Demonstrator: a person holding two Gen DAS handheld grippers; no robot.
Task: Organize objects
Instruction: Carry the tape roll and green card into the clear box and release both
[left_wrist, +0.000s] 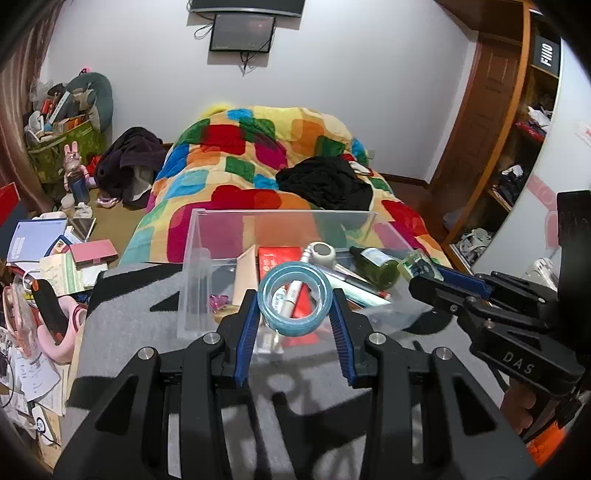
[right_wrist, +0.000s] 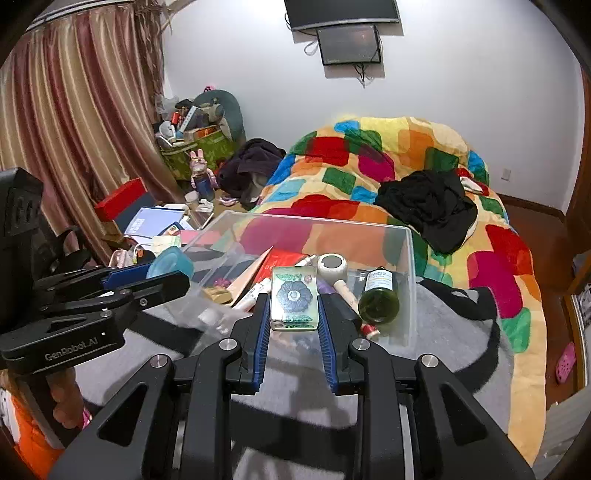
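A clear plastic box (left_wrist: 201, 236) stands on a grey blanket and holds a red packet (left_wrist: 275, 256), pens, a white round tool (left_wrist: 322, 253) and a green bottle (left_wrist: 376, 263). My left gripper (left_wrist: 294, 314) is shut on a light-blue tape roll (left_wrist: 291, 326), held over the box's near side. My right gripper (right_wrist: 293, 317) is shut on a pale green flower-printed case (right_wrist: 293, 297), held over the box (right_wrist: 410, 258) near the green bottle (right_wrist: 378, 299). The right gripper also shows at the right in the left wrist view (left_wrist: 424, 275), and the left gripper at the left in the right wrist view (right_wrist: 162, 271).
A bed with a colourful quilt (left_wrist: 258, 162) and black clothes (left_wrist: 325, 182) lies behind the box. Papers, books and a pink object (left_wrist: 55, 332) clutter the floor at the left. A wooden shelf (left_wrist: 513, 155) stands at the right, curtains (right_wrist: 74, 122) at the left.
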